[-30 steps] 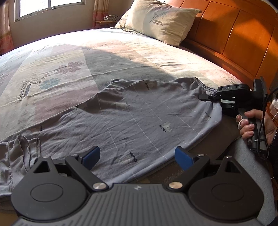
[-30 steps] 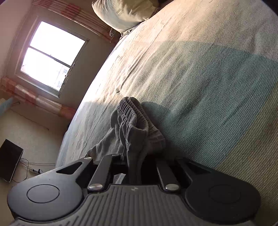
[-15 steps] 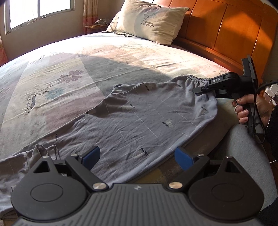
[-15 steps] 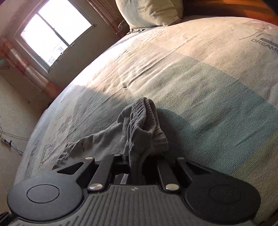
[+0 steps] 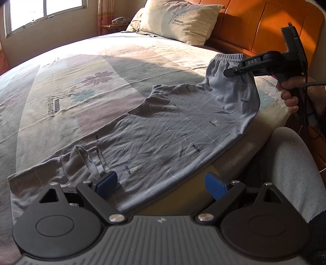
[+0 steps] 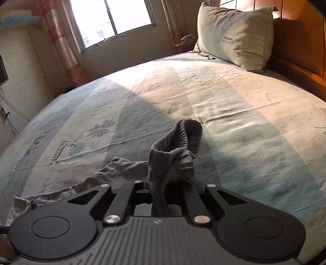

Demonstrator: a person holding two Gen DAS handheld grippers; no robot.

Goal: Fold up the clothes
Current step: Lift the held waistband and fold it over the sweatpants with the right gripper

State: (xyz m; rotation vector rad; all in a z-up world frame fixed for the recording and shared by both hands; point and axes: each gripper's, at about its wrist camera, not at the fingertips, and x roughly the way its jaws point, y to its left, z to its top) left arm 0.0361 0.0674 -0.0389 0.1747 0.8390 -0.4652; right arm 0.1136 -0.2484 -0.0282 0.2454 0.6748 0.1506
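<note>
A pair of grey-blue printed trousers [image 5: 173,134] lies along the near edge of the bed. My right gripper [image 5: 230,72] is shut on the elastic waistband [image 5: 226,58] and holds it lifted above the bed at the right. In the right wrist view the bunched waistband [image 6: 179,146] sticks up between the shut jaws of the right gripper [image 6: 159,189]. My left gripper [image 5: 161,183] is open with blue pads [image 5: 107,182], low over the leg cuff [image 5: 85,161] at the near left, holding nothing.
The patterned bedsheet [image 5: 81,85] spreads far and left. A pillow [image 5: 179,20] leans on the orange wooden headboard [image 5: 254,26]. A window [image 6: 110,18] is on the far wall. The person's grey-clad leg [image 5: 289,163] is at the near right by the bed edge.
My right gripper has lifted the waistband up off the bed and swung it inward over the bed. My left gripper has moved left, toward the leg cuff, still open.
</note>
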